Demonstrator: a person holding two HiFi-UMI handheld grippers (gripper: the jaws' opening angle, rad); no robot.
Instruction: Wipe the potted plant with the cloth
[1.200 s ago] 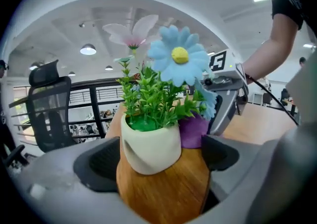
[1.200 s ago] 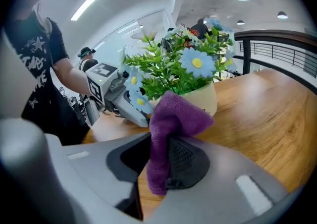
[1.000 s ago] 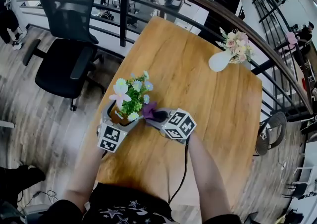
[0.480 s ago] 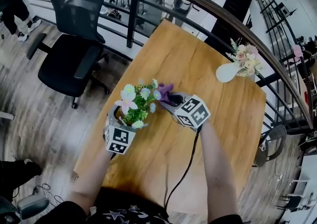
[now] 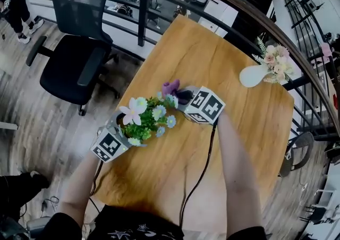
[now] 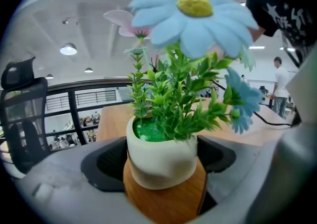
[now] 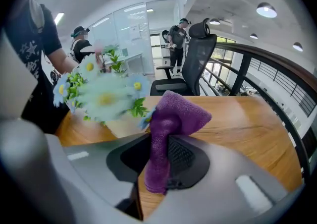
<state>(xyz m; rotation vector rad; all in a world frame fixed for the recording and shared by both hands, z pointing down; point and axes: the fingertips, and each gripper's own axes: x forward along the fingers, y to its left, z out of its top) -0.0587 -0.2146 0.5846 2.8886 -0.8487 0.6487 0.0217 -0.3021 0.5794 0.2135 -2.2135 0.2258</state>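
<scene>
Since the earlier frame, the right gripper (image 7: 161,161) has carried the purple terry cloth (image 7: 173,116) from the near side of the plant round to its far side. The potted plant with green foliage, pastel flowers and a white pot on a wooden base (image 5: 146,119) now leans further toward that gripper.

Findings:
- The left gripper (image 6: 161,161) is clamped on the white pot, one pad on each side. It holds the plant tilted near the left edge of the wooden counter (image 5: 228,74).
- The right gripper is pinched on the cloth's lower part, and the free fold stands above the jaws.
- The cloth is just beside the outer flowers. Contact cannot be confirmed.

Assessment: wiping appears to be under way, with both items secured and the cloth at the foliage. How much has been wiped cannot be told. Judged outstanding are the remaining leaves and flowers, possibly the pot wall, and returning the plant upright.
</scene>
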